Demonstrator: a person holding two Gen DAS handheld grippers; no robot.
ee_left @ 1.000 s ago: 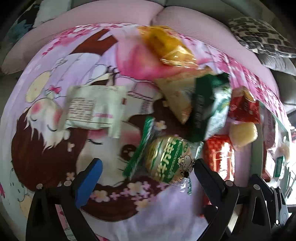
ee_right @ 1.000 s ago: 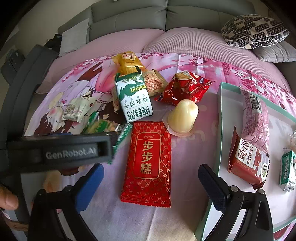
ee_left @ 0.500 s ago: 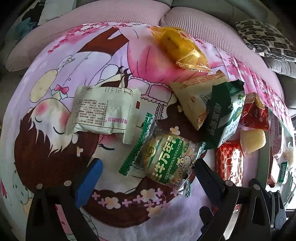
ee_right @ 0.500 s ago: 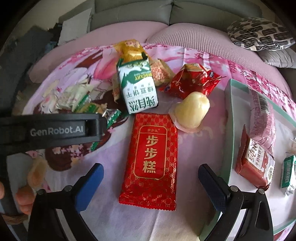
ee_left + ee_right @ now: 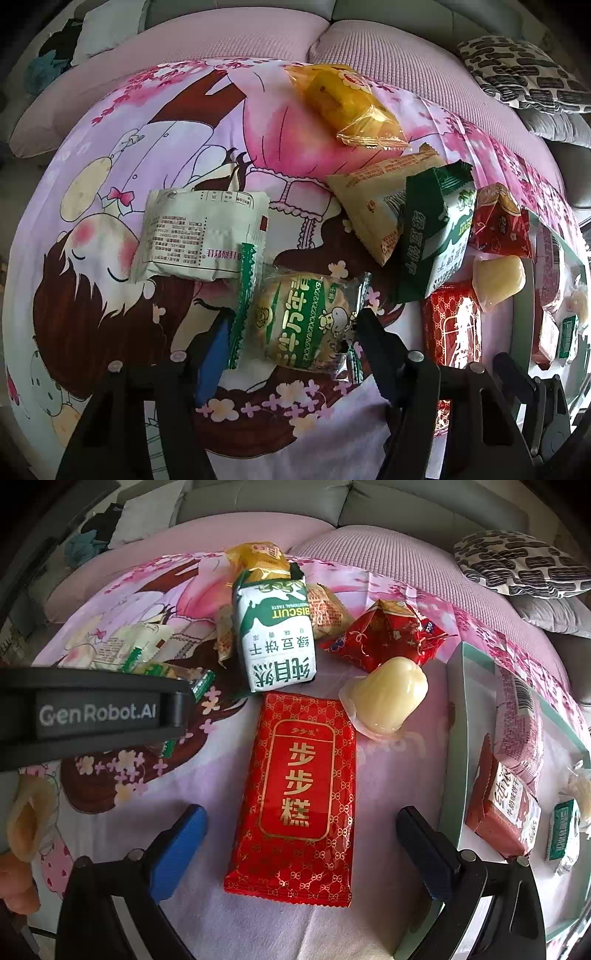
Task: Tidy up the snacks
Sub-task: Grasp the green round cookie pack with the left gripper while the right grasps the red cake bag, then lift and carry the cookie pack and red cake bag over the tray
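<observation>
Snacks lie on a pink cartoon cloth. My left gripper (image 5: 291,332) has closed on the round green-wrapped cake (image 5: 306,325), its fingers pressing the wrapper's two sides on the cloth. A white packet (image 5: 195,236) lies just left of it. My right gripper (image 5: 299,823) is open, its fingers either side of the red flat packet (image 5: 299,790). A pale jelly cup (image 5: 388,696), a green-and-white biscuit pack (image 5: 277,635) and a red crinkled bag (image 5: 384,635) lie beyond it.
A pale green tray (image 5: 454,738) at the right holds a pink roll (image 5: 517,723), a red-brown packet (image 5: 506,805) and a small green packet (image 5: 561,830). A yellow bag (image 5: 347,103) and a tan packet (image 5: 373,199) lie farther back. The left gripper's body (image 5: 92,716) crosses the right wrist view.
My left gripper has moved onto the green-wrapped cake and its fingers have closed in on it. My right gripper has moved slightly nearer the red flat packet and stays open.
</observation>
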